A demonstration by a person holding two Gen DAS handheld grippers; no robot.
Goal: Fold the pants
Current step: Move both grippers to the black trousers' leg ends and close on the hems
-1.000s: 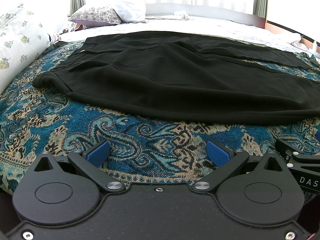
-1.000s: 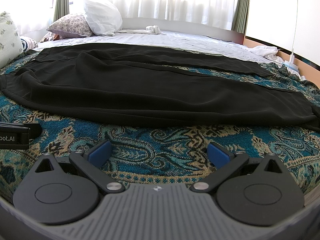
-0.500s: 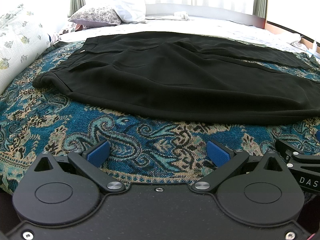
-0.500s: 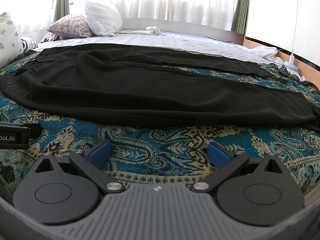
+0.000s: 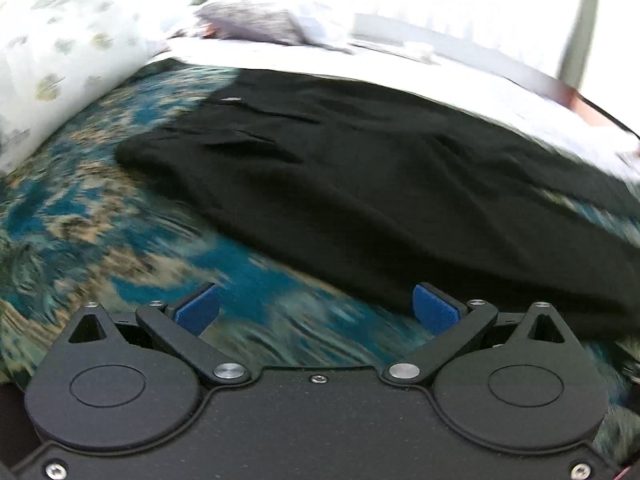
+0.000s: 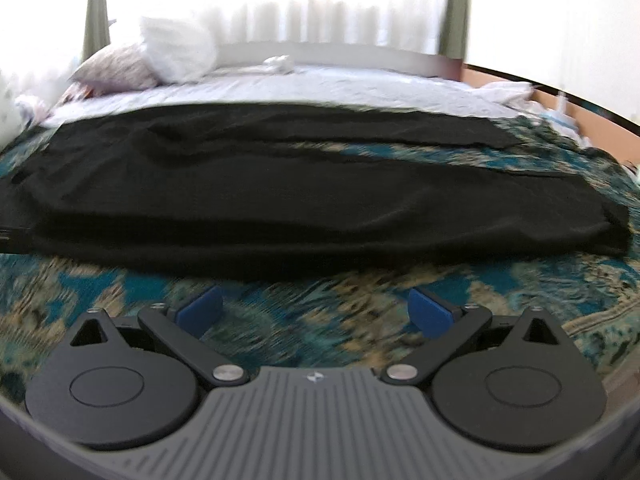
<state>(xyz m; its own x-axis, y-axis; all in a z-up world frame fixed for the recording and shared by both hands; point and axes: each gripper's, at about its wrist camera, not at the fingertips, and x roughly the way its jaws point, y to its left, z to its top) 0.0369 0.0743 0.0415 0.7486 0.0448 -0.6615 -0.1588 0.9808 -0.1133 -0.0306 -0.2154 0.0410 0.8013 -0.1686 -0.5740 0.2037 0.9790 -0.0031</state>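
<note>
Pants [image 5: 360, 168], black, one pair, lying flat and spread lengthwise across a teal patterned blanket [image 5: 120, 216] on a bed; waist end toward the left of the blanket, legs running right, with a strip of blanket showing between the two legs in the right wrist view [image 6: 280, 184]. Left gripper [image 5: 316, 312]: blue-padded fingers [image 5: 198, 312] spread wide, nothing between them, hovering over the blanket at the near edge of the pants, its right finger against or just over the dark cloth; blur makes contact hard to judge. Right gripper [image 6: 316, 312]: fingers [image 6: 430, 314] likewise wide apart and empty, over bare blanket just short of the pants' near edge. Beyond the pants: white sheet [image 6: 340, 88]; floral pillow [image 6: 116, 70] and white pillow [image 6: 178, 52] at the far left; small white cloth [image 6: 280, 62] near the far bed edge; curtains [image 6: 340, 8] behind. Pale leaf-print cushion [image 5: 60, 60] left of the pants' waist end. Both views motion-blurred.
</note>
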